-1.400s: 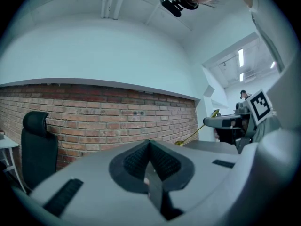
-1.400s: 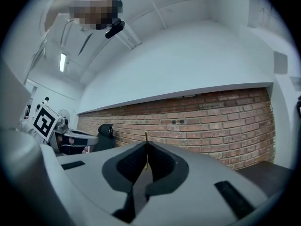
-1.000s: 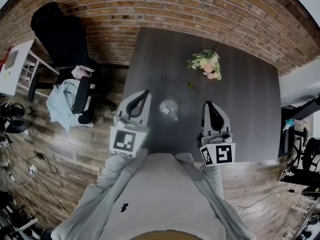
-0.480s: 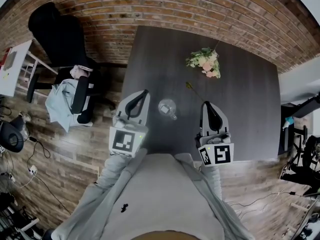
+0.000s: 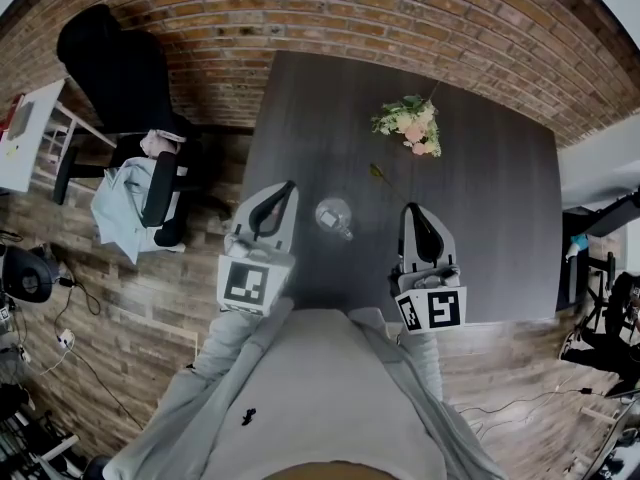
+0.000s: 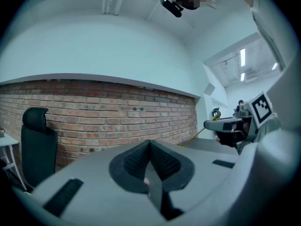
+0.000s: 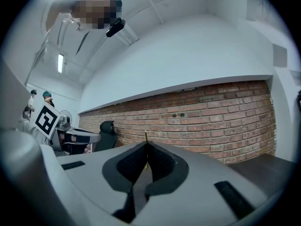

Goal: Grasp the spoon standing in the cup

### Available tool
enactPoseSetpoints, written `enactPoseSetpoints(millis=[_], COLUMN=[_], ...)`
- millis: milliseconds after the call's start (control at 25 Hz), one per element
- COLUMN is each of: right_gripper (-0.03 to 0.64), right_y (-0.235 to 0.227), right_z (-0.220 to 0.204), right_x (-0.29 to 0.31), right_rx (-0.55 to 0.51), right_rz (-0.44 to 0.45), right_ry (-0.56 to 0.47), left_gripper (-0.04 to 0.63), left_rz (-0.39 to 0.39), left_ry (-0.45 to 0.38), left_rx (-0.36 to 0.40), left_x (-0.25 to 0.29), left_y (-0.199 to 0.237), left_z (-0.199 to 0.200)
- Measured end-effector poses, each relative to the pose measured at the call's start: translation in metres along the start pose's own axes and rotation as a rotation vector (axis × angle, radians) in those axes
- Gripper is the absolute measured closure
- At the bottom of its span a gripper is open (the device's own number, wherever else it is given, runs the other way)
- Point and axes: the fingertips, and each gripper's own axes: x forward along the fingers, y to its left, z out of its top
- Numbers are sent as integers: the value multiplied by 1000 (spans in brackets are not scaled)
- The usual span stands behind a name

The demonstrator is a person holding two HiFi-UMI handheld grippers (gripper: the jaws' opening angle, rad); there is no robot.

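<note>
Your right tongs (image 5: 412, 208) are clenched, jaws drawn together at the tips, and a thin gold spoon (image 7: 146, 136) shows in the slit between them. It is too slender to be certain, but the pads look to be pinching its handle, with the rest reaching out far and left over the table (image 5: 480, 218). The spoon is out of the cup (image 5: 335, 215). That clear glass cup stands upright on the table between your two tongs, about level with their tips, nearer the left one and apart from both.

Your left tongs (image 5: 289, 186) are clenched too, jaws meeting at the tips with nothing between them. Both tongs lie level by the table's near edge, pointing toward the far side.

A bouquet of pale flowers (image 5: 410, 123) lies on the far part of the table, well beyond the right tongs. Past the table runs a brick wall (image 5: 350, 8), and a black office chair (image 5: 120, 68) stands off to the left on the wooden floor (image 5: 130, 308).
</note>
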Motion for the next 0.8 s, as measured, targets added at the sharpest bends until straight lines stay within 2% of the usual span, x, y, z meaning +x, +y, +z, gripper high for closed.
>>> enactPoseSetpoints(millis=[240,400,520,800], right_gripper=[598,598,598,598], right_y=[-2,-1,-1,0], right_z=[-2,-2,-3,-9], right_x=[0,0,0,-2], right_rx=[5,9,10,15], right_rz=[6,9,16,17], right_ry=[9,11,15,23], left_gripper=[577,577,577,577], left_rz=[8,-5,1,-10], left_ry=[12,0,13,17], left_rx=[-25,-4,-26,9], left_x=[1,3,4,4], left_y=[-1,0,-1,-3], left_z=[0,-3,-5,-8])
